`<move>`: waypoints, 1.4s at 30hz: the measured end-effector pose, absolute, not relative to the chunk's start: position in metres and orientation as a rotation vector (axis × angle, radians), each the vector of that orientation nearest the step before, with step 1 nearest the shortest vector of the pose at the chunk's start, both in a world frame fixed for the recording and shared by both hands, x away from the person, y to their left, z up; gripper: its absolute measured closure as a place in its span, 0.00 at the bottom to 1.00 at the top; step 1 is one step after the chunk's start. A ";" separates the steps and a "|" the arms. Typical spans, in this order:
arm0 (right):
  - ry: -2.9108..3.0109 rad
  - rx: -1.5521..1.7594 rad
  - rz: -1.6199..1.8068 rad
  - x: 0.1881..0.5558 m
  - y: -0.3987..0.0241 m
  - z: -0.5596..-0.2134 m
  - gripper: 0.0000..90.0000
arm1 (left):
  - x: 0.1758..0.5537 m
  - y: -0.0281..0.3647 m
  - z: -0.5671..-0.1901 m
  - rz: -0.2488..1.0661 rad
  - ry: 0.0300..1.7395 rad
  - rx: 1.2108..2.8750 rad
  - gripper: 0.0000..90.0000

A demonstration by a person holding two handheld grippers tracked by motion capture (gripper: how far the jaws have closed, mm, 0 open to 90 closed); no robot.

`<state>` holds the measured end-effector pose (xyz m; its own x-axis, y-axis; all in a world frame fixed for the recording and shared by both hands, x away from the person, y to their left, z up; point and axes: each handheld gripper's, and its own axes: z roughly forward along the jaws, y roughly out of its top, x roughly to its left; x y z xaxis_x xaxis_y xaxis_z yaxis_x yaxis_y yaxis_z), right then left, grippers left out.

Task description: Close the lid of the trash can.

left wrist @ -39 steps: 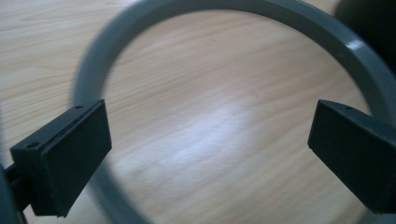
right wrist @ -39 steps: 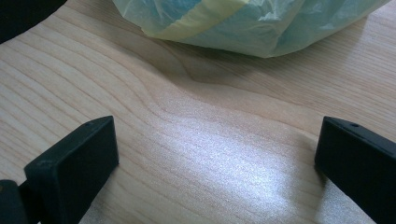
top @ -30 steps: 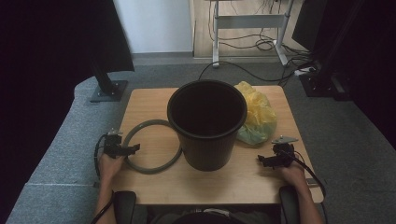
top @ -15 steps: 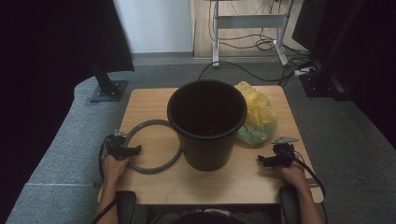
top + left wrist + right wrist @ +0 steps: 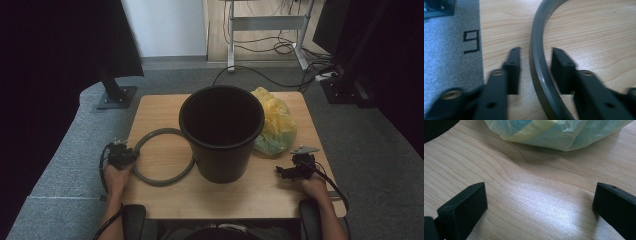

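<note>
The left gripper (image 5: 534, 72) has just been closing astride the grey plastic ring (image 5: 537, 60), a gap showing on each side, pads not yet pressing. The ring lies flat on the wooden counter (image 5: 160, 112), left of the black plastic bucket (image 5: 221, 132). It looks light, stiff, smooth; pinch squarely across its thin band. The right gripper (image 5: 540, 202) rests wide open, empty, near the yellow plastic bag (image 5: 559, 132).

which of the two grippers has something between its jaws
The left gripper: its jaws, just closing, straddle the grey plastic ring lying flat on the wooden table, gaps visible on both sides. The right gripper has bare wood between wide jaws.
</note>
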<state>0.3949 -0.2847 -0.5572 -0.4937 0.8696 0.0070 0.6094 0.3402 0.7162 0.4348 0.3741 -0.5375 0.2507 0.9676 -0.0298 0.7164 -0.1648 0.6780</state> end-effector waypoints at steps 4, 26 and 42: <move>2.233 1.304 0.947 0.395 -0.285 -0.557 0.00 | 0.438 0.369 -0.534 0.554 1.558 1.975 0.85; 2.234 1.305 0.946 0.395 -0.285 -0.557 0.00 | 0.441 0.396 -0.518 0.317 1.582 1.860 0.87; 2.235 1.302 0.945 0.395 -0.285 -0.557 0.00 | 0.446 0.402 -0.470 0.273 1.542 1.895 0.87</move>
